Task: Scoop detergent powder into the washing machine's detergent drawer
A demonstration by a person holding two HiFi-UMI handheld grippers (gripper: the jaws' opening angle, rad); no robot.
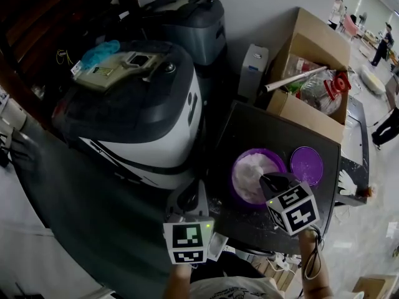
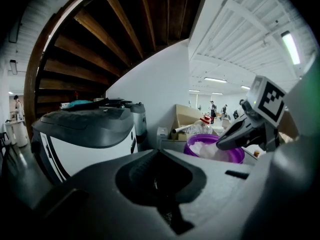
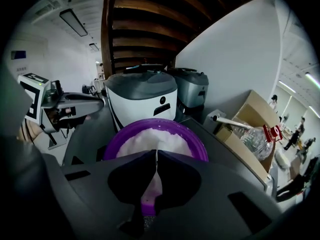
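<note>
A purple bowl point(image 1: 254, 177) point(image 3: 155, 136) point(image 2: 215, 149) heaped with white detergent powder stands on a dark table point(image 1: 274, 126). My right gripper point(image 1: 266, 179) point(image 3: 156, 152) is shut, its tips just over the bowl's near rim; only a thin pale sliver shows between them, and no scoop can be made out. Left of the bowl, at the table's near corner, my left gripper point(image 1: 187, 197) point(image 2: 159, 151) is shut and holds nothing. The white and dark washing machine point(image 1: 134, 114) point(image 2: 82, 129) point(image 3: 144, 96) stands to the left of the table. Its detergent drawer is not plainly visible.
The bowl's purple lid point(image 1: 307, 165) lies to the right of the bowl. An open cardboard box point(image 1: 312, 73) with bottles sits at the table's far side. A grey appliance point(image 1: 193, 23) stands behind the washing machine, and a turquoise cloth point(image 1: 100, 53) lies on the machine's top.
</note>
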